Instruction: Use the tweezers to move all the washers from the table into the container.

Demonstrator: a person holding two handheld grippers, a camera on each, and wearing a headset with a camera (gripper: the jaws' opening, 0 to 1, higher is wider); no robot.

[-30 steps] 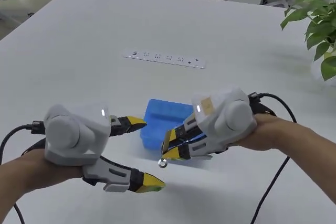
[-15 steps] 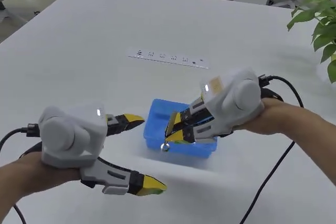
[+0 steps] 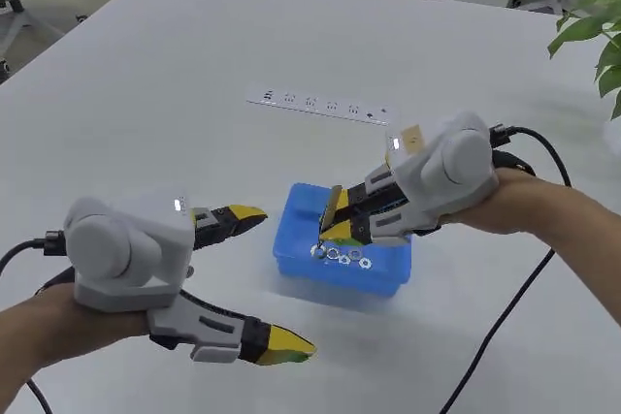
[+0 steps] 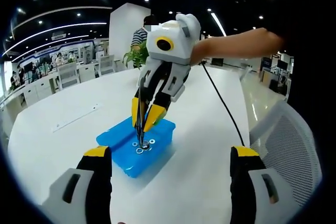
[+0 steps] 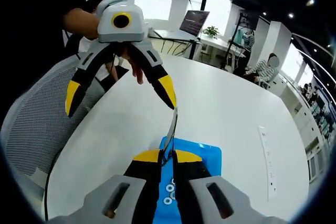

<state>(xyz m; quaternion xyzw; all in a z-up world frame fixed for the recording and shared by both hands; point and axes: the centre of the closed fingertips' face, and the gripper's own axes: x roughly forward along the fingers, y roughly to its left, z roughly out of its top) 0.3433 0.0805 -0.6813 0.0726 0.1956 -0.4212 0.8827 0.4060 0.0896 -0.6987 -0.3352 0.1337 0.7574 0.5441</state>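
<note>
While the right gripper [image 3: 340, 227] hangs over the blue container [image 3: 388, 273], its jaws are drawn nearly together and clamp the tweezers [image 5: 171, 125] between them, with the thin metal legs running forward and down into the container. We see a small cluster of washers [image 3: 342, 257] lying on the container floor near its front wall. The tweezer tips stand right at the edge of that cluster. Whether a washer is pinched in the tips or has just been let go is too small for us to tell. The left gripper [image 4: 170, 153] is held low and to the side of the container, apart from it, with its jaws spread wide and nothing between them. Around the container the white table [image 3: 175, 75] reads to us as bare apart from a power strip [image 3: 320, 106] well beyond it, though the two grippers and the hands cover part of the near surface. From this we judge the work to be far along, perhaps at its last drop, since the washers we can make out all sit in the container. What we think is left is to open the tweezers if they hold one and to check the hidden stretches of table for stragglers.
</note>
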